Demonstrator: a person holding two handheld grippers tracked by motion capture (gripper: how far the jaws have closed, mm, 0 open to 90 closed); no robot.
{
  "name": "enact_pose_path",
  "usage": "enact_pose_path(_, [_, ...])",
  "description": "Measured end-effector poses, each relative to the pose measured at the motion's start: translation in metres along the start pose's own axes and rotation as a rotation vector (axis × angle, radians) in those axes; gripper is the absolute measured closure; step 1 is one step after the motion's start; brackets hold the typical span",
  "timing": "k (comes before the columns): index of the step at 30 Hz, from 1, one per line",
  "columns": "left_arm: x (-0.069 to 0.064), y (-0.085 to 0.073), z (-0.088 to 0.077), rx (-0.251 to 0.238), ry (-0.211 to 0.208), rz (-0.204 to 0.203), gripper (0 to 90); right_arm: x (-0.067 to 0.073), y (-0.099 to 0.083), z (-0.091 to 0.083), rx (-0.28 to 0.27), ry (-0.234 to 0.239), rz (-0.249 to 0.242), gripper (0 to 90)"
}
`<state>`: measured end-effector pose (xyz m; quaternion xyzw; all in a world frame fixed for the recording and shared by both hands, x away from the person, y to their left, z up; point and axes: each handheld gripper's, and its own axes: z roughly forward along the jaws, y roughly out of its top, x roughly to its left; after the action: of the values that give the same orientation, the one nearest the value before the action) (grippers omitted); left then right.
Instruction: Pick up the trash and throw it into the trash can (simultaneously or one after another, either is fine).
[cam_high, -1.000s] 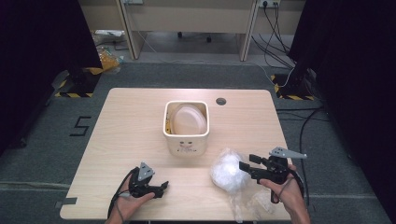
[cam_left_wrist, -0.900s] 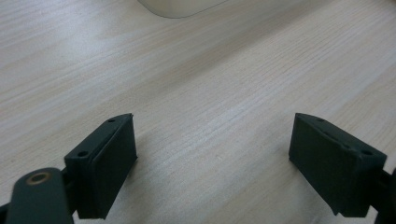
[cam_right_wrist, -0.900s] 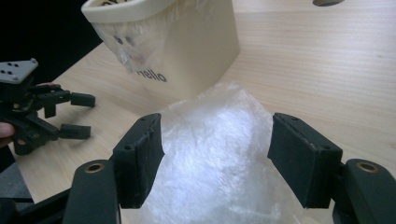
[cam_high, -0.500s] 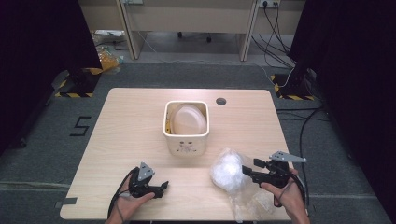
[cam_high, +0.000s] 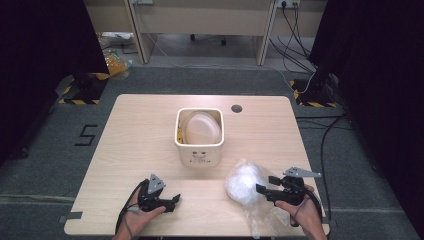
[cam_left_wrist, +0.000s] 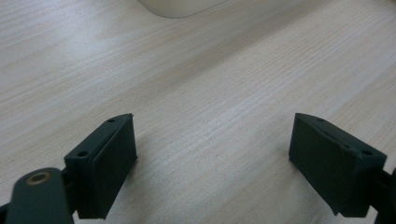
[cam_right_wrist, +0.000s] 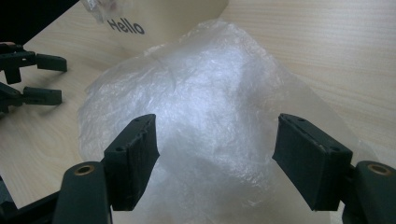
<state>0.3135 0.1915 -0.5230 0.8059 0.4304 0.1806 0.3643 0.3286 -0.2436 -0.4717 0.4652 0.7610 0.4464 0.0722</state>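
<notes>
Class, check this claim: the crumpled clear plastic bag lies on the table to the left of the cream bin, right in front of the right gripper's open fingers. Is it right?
Not quite. The high view shows the plastic bag lying to the right of the cream bin, not the left. The rest stands: it lies on the table right before the right gripper, whose fingers are open.

**Camera placement, three views**

High view: fixed overhead on the person's side, facing forward and down, far enough to take in the whole table (cam_high: 150, 130) and floor beyond. Left gripper view: mounted low, close to the tabletop, looking along its own jaws over bare wood toward the base of the cream bin (cam_left_wrist: 180, 7). Right gripper view: also low and near, looking along its jaws across the crumpled plastic bag (cam_right_wrist: 201, 116) toward the bin and the left gripper (cam_right_wrist: 44, 79). Shared with the high view: bin (cam_high: 199, 135), bag (cam_high: 245, 182), left gripper (cam_high: 175, 201).
</notes>
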Motion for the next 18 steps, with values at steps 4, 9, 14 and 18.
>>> enact_pose_path(4, [0.000,0.000,0.000,0.000,0.000,0.000,14.2,-0.001,-0.003,0.002,0.008,0.002,-0.001,30.5])
enact_pose_path(9, [0.000,0.000,0.000,0.000,0.000,0.000,14.2,-0.004,-0.006,0.005,0.022,0.018,-0.001,41.6])
enact_pose_path(14, [0.000,0.000,0.000,0.000,0.000,0.000,14.2,-0.005,-0.007,0.003,0.020,0.040,-0.006,61.6])
enact_pose_path(18, [0.000,0.000,0.000,0.000,0.000,0.000,14.2,-0.005,-0.004,-0.006,0.006,0.044,-0.026,76.4])
